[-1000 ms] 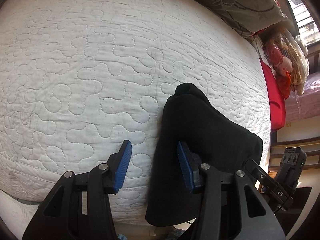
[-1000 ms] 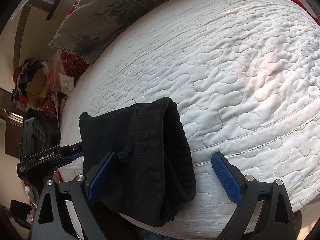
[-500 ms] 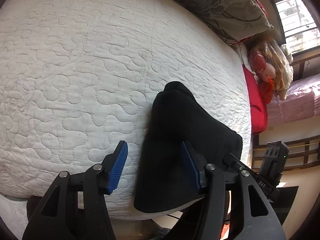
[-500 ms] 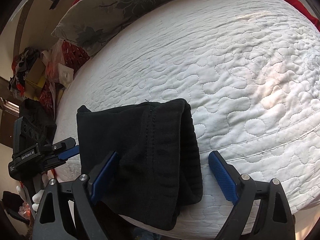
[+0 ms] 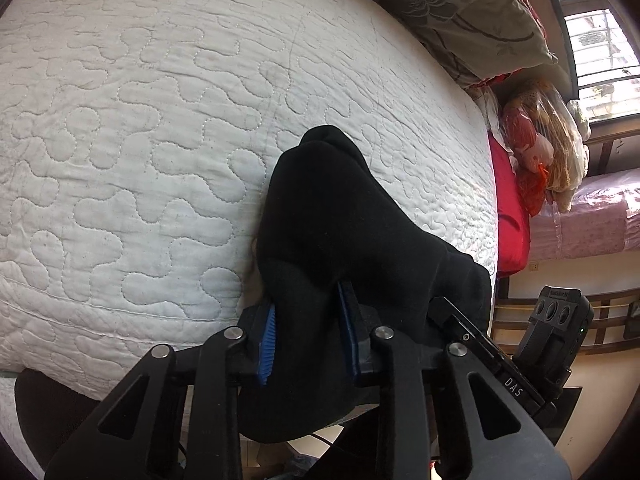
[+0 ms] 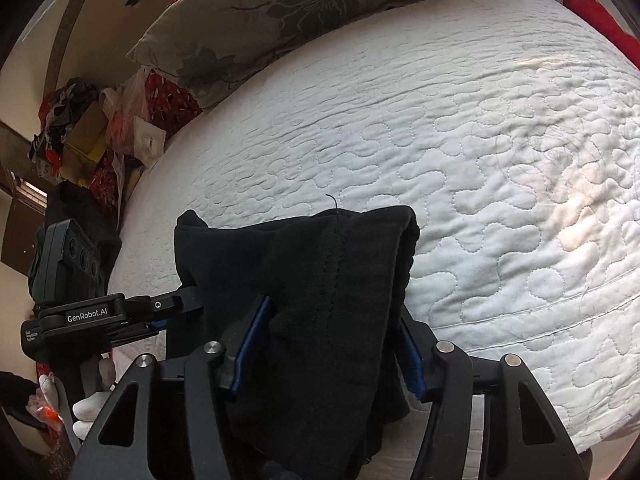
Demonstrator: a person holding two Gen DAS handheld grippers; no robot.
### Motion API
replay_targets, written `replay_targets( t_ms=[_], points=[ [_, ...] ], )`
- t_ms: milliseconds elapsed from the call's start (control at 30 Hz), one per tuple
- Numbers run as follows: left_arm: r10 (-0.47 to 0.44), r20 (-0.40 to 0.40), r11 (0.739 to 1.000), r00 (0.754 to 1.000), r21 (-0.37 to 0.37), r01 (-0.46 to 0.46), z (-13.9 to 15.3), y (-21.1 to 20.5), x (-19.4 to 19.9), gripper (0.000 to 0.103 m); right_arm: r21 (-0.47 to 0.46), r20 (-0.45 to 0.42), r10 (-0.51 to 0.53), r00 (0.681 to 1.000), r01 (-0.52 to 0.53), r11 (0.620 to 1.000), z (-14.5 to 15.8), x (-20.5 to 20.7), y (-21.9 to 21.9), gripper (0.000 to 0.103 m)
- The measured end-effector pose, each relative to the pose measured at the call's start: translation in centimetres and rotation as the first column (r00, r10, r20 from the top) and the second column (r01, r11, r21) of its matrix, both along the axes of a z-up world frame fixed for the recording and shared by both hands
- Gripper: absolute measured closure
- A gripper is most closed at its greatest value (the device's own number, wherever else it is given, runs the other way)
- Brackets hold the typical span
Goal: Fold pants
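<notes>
Black pants (image 5: pixel 340 232) lie folded in a thick bundle on the near edge of the white quilted bed (image 5: pixel 140 128), one end hanging over the edge. My left gripper (image 5: pixel 308 328) is shut on the near left part of the bundle, blue pads pressed into the cloth. In the right wrist view the pants (image 6: pixel 304 264) show a stitched seam, and my right gripper (image 6: pixel 324 344) is shut on their near right part. The left gripper's body (image 6: pixel 84 312) shows at the left there, the right gripper's body (image 5: pixel 500 364) at the right in the left view.
A floral grey pillow (image 6: pixel 280 12) lies at the head of the bed. A red cushion (image 5: pixel 510 208) and a bagged doll (image 5: pixel 540 148) sit beside the bed. A clutter pile (image 6: pixel 84 128) stands at the far side.
Both grippers were open beside the pants. They moved forward onto the near edge of the bundle and closed on the cloth.
</notes>
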State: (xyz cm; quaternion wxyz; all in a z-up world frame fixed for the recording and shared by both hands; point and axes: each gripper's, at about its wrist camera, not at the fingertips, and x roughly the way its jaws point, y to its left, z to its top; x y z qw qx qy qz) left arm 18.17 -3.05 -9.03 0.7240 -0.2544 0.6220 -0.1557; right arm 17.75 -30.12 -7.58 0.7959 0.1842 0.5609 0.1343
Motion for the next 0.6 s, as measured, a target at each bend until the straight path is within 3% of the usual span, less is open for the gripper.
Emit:
replay_targets(
  t_ms=[67, 200, 400, 500, 600],
  points=[
    [0.015, -0.011, 0.999, 1.000, -0.029, -0.015, 0.1, 0.5, -0.4, 0.083, 0.001, 0.010, 0.014, 1.000, -0.014, 1.000, 0.4, 0.1, 0.5, 0.045],
    [0.042, 0.048, 0.999, 0.998, -0.007, -0.042, 1.6, 2.0, -0.2, 0.083, 0.057, 0.010, 0.029, 1.000, -0.030, 0.998, 1.2, 1.5, 1.6, 0.048],
    [0.175, 0.125, 0.984, 0.977, 0.011, -0.177, 4.1, 8.2, 1.2, 0.083, 0.121, 0.033, 0.127, 0.991, -0.130, 0.984, 2.4, 4.9, 8.2, 0.048],
    [0.250, 0.137, 0.967, 0.959, 0.021, -0.255, 4.4, 12.1, 1.8, 0.083, 0.087, 0.072, 0.185, 0.980, -0.191, 0.978, 2.8, 6.5, 11.8, 0.046],
    [0.270, 0.099, 0.953, 0.958, 0.111, -0.281, 2.2, 14.3, 2.9, 0.082, -0.042, 0.029, 0.225, 0.974, -0.224, 0.974, 0.5, 7.8, 13.9, 0.046]
  ],
)
